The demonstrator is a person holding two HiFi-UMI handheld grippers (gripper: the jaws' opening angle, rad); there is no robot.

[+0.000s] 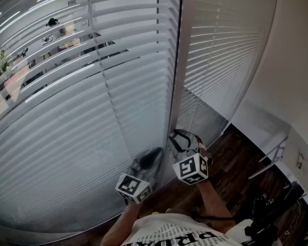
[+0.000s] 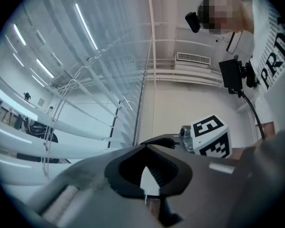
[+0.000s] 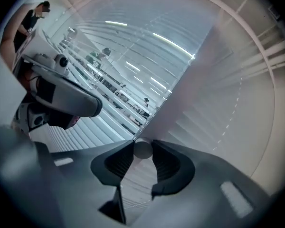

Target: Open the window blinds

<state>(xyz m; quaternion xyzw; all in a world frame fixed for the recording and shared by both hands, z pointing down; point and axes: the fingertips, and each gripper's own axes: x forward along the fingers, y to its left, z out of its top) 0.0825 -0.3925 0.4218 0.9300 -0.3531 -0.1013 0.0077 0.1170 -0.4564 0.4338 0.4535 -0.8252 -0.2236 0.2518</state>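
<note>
White slatted blinds cover two windows: a wide left blind (image 1: pixel 66 117) and a narrower right blind (image 1: pixel 220 50), with a pale post (image 1: pixel 177 60) between them. The left blind's upper slats are tilted, so the scene behind shows through. A thin pale tilt wand (image 2: pixel 152 46) hangs beside the post. My right gripper (image 1: pixel 176 134) is shut on its round lower end (image 3: pixel 142 149), pads touching both sides. My left gripper (image 1: pixel 155 154) sits just left of it, low against the left blind. Its fingertips meet in the left gripper view (image 2: pixel 145 147); I cannot tell whether a cord is caught there.
Dark wooden floor (image 1: pixel 246 158) runs below the blinds. A white wall (image 1: pixel 297 60) rises at the right, with white furniture (image 1: pixel 300 160) and black equipment (image 1: pixel 267 209) near it. The left blind's cords (image 2: pixel 52 127) hang in front of its slats.
</note>
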